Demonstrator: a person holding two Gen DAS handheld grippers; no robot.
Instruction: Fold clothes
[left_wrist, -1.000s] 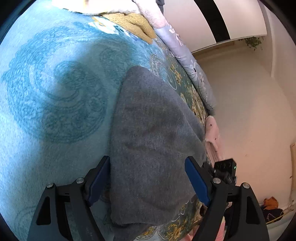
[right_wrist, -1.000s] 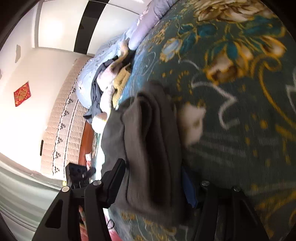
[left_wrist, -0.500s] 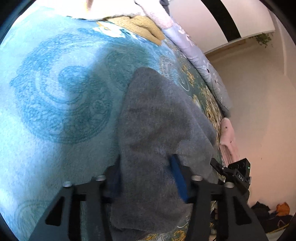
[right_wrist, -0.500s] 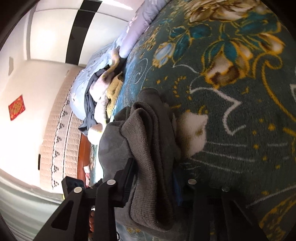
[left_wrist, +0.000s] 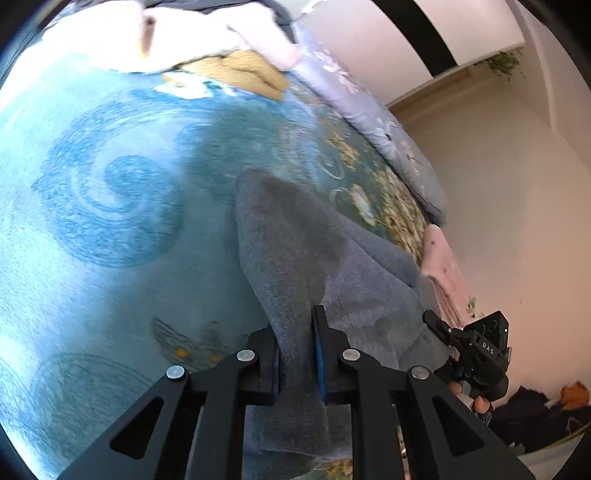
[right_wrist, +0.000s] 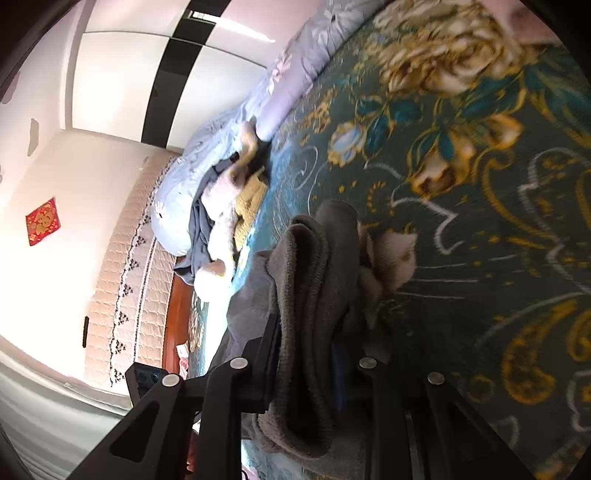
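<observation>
Both grippers are now pinching the grey garment (left_wrist: 295, 266) lying on the patterned bed cover (left_wrist: 103, 221): left gripper (left_wrist: 295, 354), lower centre, was spread a second ago and is now clamping a raised ridge of cloth; right gripper (right_wrist: 310, 354) is likewise squeezing the bunched edge (right_wrist: 314, 280). Likely setting up a lift for a fold. Unfolded clothes pile (left_wrist: 221, 40) is sitting upper left.

Your left wrist camera is looking forward along its fingers, close over the bedspread (left_wrist: 110, 229). Your right one is facing the headboard (right_wrist: 122, 280), seemingly rolled sideways. Both are sharing the grey garment (left_wrist: 295, 258) (right_wrist: 314, 295).
</observation>
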